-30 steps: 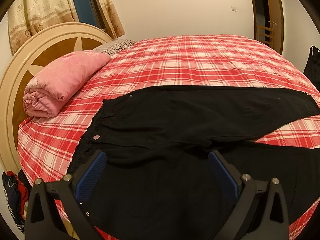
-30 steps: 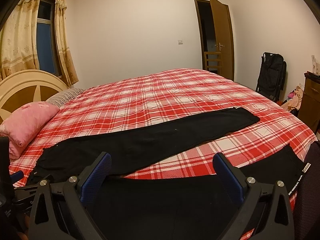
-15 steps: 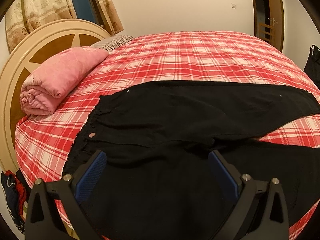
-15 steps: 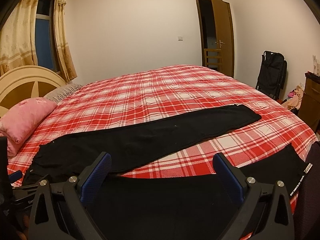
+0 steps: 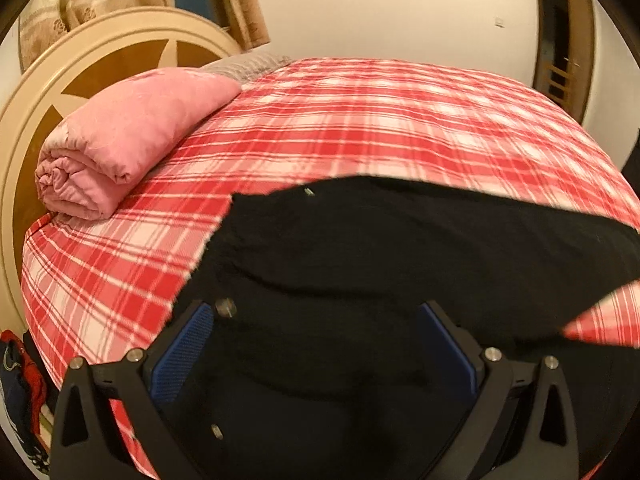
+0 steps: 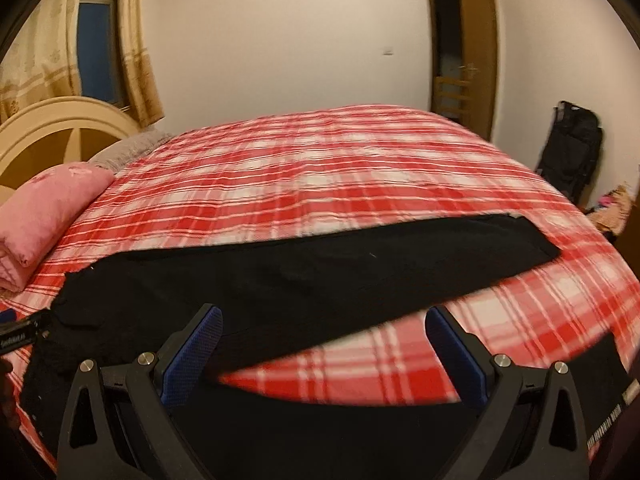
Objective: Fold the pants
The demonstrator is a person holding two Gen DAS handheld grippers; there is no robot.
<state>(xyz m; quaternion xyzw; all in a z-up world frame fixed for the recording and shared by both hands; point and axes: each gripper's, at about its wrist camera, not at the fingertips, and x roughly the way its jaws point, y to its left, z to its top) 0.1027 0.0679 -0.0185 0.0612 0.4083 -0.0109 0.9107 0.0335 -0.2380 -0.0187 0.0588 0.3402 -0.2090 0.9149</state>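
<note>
**Both claws spread wide over unfolded pants**

The black pants (image 6: pixel 320 280) lie flat across the plaid bed (image 6: pixel 320 168), legs splayed apart, likely spread out for a first fold. The left claw (image 5: pixel 316 352) hangs over the waistband, wide and empty; the right claw (image 6: pixel 324 352) is equally wide. Only the left view shows the waist button (image 5: pixel 226 307); only the right shows the far leg's hem.

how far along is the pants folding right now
Early. Done: the black pants lie spread on the plaid bed, legs apart in a V, with no fold showing. In hand: nothing; the left gripper is over the waist end and the right gripper near the closer leg, both open. Left: every fold, starting with laying one leg over the other.
</note>
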